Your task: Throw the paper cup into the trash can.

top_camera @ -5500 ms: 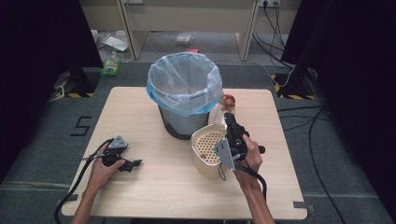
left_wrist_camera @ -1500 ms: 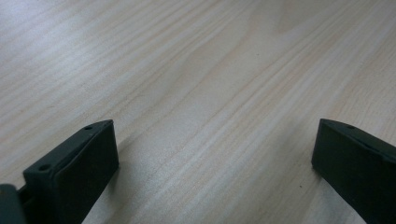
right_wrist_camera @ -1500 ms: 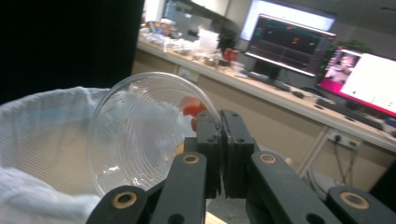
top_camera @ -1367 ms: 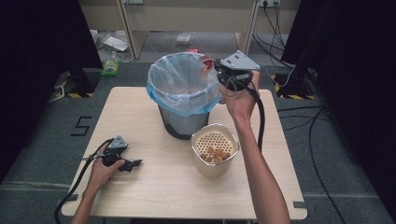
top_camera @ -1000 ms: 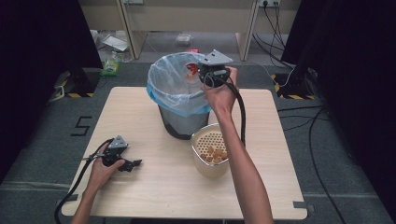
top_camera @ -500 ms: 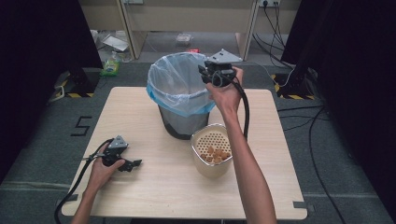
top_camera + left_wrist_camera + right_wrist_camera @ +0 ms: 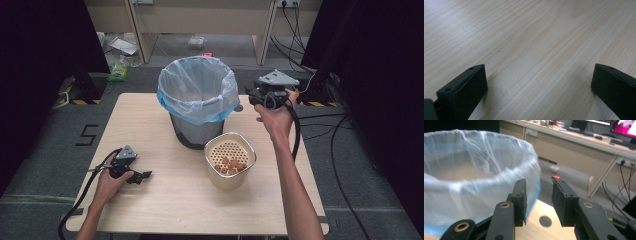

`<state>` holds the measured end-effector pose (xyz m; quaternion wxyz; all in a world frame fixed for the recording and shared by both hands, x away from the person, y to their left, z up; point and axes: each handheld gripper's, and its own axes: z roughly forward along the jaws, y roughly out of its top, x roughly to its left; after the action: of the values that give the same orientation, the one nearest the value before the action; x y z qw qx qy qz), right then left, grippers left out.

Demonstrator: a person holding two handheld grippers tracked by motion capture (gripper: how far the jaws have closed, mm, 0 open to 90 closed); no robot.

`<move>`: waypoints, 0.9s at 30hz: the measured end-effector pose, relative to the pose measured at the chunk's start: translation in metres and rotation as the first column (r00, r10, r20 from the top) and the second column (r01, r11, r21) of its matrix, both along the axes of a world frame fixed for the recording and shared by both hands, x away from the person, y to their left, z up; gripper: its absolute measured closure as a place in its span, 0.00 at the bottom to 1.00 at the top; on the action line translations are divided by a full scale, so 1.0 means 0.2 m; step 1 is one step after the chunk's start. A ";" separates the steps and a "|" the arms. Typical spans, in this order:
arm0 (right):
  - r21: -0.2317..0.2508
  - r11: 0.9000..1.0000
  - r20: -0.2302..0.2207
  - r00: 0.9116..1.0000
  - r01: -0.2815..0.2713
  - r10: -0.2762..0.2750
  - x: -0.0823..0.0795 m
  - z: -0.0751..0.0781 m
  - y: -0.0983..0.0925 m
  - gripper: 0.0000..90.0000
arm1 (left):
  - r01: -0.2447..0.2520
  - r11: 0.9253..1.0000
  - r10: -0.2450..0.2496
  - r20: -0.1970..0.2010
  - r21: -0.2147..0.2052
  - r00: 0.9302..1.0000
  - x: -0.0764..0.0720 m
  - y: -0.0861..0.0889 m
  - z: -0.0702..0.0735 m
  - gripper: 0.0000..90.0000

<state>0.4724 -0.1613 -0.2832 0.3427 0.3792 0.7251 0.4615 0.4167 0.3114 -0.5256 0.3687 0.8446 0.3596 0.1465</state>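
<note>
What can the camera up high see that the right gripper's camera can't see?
High view: the colander holding small brownish pieces, the person's left hand resting the left gripper on the table, and the whole bin. Right gripper view: a close look along the right gripper, its jaws a little apart with nothing between them, plus a desk with screens behind. Both: the bin's plastic liner, the wooden table and a small red thing on the floor.
</note>
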 end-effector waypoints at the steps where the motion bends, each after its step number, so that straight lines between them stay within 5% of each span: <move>1: 0.002 1.000 -0.006 1.000 0.004 -0.004 -0.01 -0.01 -0.03 0.69 | 0.000 1.000 0.000 0.000 0.000 1.000 0.00 0.00 0.00 0.00; 14: -0.044 0.998 -0.088 0.995 0.037 -0.041 -0.19 -0.28 -0.27 0.60 | 0.000 1.000 0.000 -0.001 0.000 1.000 0.00 0.00 0.00 0.00; 18: -0.095 0.995 -0.110 0.993 0.042 -0.052 -0.26 -0.38 -0.32 0.57 | 0.000 1.000 0.000 0.000 0.000 1.000 0.00 0.00 0.00 0.00; 27: -0.098 0.994 -0.198 0.977 0.054 -0.073 -0.41 -0.65 -0.42 0.53 | 0.000 1.000 0.000 0.000 0.000 1.000 0.00 0.00 0.00 0.00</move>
<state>0.3903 -0.2452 -0.4140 0.2990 0.4308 0.7641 0.3757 0.4168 0.3114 -0.5255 0.3687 0.8445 0.3598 0.1463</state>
